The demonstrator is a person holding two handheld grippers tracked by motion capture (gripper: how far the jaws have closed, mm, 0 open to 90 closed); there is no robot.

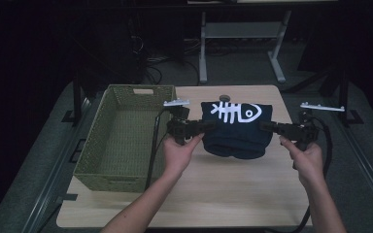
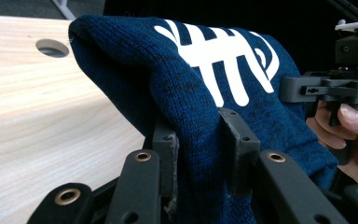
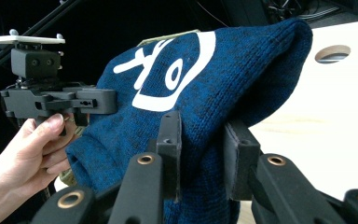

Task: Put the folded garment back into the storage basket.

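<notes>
Here both grippers pinch the blue sweater [image 1: 235, 131] between them.

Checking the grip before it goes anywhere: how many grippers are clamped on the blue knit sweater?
2. The left gripper pinches the blue knit sweater at its left edge, beside the woven basket; the right gripper pinches its right edge.

Left gripper [image 1: 209, 125]: held in left hand [image 1: 177, 153], jaws pointing right, closed on the sweater [image 1: 236, 128].
Right gripper [image 1: 266, 126]: held in right hand [image 1: 305, 158], jaws pointing left, closed on sweater's right edge.
Forearms: entering from near side.
</notes>
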